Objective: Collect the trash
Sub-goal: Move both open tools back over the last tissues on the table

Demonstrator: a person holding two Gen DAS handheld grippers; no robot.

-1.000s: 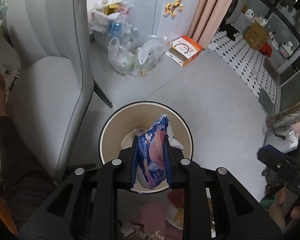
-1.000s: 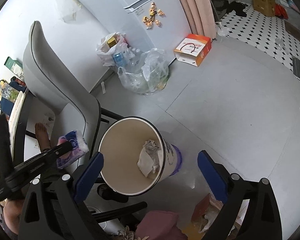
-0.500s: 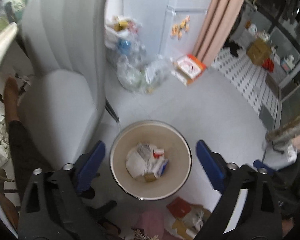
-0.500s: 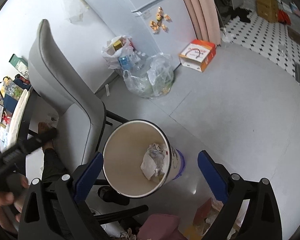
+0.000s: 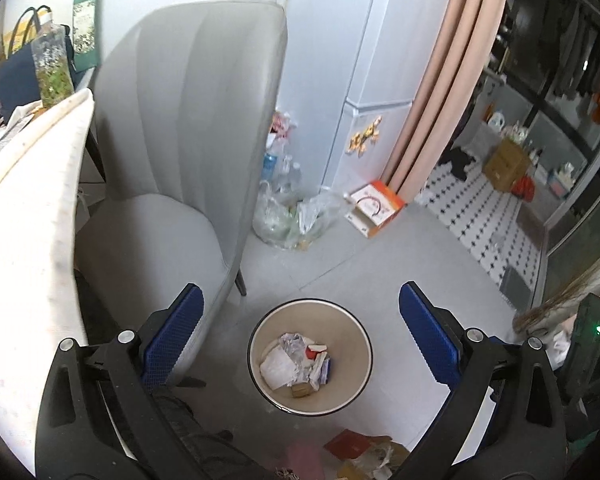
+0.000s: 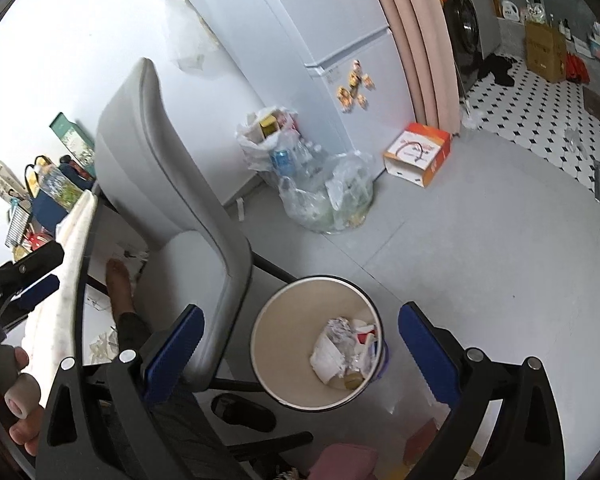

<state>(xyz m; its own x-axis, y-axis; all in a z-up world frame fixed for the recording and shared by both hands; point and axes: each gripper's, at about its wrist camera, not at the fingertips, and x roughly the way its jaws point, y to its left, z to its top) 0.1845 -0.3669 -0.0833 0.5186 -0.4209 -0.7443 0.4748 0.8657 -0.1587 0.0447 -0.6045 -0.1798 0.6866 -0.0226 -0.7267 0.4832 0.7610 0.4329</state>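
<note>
**Both grippers spread wide and empty above the waste bin**

The left gripper point(image 5: 300, 332) has its blue-padded jaws released to their widest, with nothing between them and nothing touching the pads. Seen along its fingers, the round cream waste bin point(image 5: 356, 384) stands on the grey floor directly below the gap, well apart from the fingertips. Inside the bin lies the collected trash point(image 5: 298, 364): crumpled white paper, clear plastic film, a red-and-white wrapper, a blue-printed packet and a small brown piece at the bottom.

The right gripper point(image 6: 300, 340) is likewise released, jaws far apart, holding and touching nothing. From its view the bin point(image 6: 276, 344) sits between the two fingers, tilted in perspective, with the same heap of trash point(image 6: 346, 350) resting against its far-right inner wall.

Just to the left of the bin stands a grey upholstered chair point(image 5: 188, 128), one dark leg beside the bin's rim. A white table edge point(image 5: 28, 216) runs along the left. Further back, clear plastic bags of bottles point(image 6: 328, 192) rest on the floor against a white refrigerator point(image 6: 340, 28), with an orange-and-white box point(image 6: 418, 152) beside them and pink curtains point(image 5: 440, 80) to the right. More scraps of paper and packaging point(image 5: 364, 454) lie on the floor near the bin's closer side. In the right wrist view, the person's hand point(image 6: 8, 392) grips the left gripper's handle at the lower left.
</note>
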